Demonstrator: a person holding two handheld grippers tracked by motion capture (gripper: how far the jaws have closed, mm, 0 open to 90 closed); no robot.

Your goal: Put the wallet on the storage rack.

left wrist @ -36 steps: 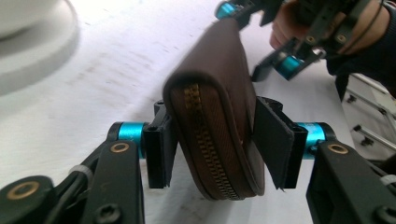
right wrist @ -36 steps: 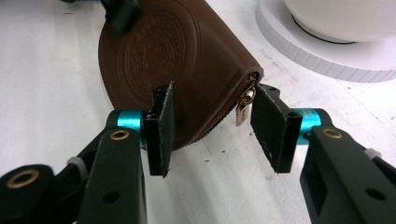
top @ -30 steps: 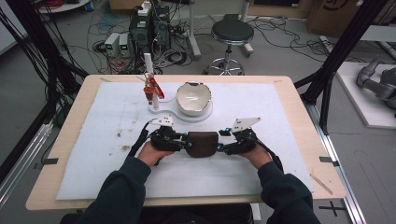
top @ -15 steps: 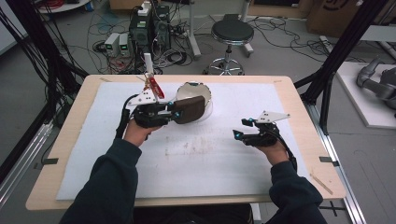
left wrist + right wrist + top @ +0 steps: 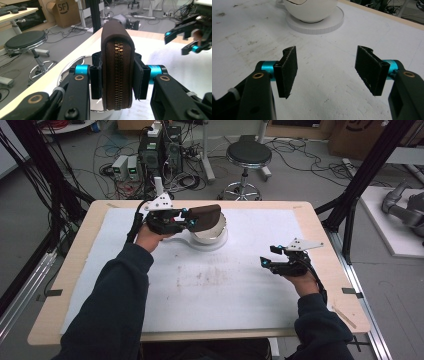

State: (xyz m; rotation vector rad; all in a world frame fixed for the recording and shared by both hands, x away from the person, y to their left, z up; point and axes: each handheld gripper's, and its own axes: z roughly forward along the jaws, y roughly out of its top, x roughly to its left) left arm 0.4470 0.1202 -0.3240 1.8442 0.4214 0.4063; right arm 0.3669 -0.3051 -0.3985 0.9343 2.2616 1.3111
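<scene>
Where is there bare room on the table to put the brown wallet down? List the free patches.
The white mat is bare between the white bowl on its round base and the near table edge, left of the right gripper. Its far right corner is also free. It is crowded only around the bowl, where the left gripper holds the wallet.

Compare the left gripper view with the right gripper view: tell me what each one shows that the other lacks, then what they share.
Left gripper view: the left gripper shut on a brown zippered wallet, a stool and a cardboard box on the floor, and the right gripper farther off.
Right gripper view: its own pads apart with nothing between them, and a white bowl on a round white base.
Both: the white table cover.
</scene>
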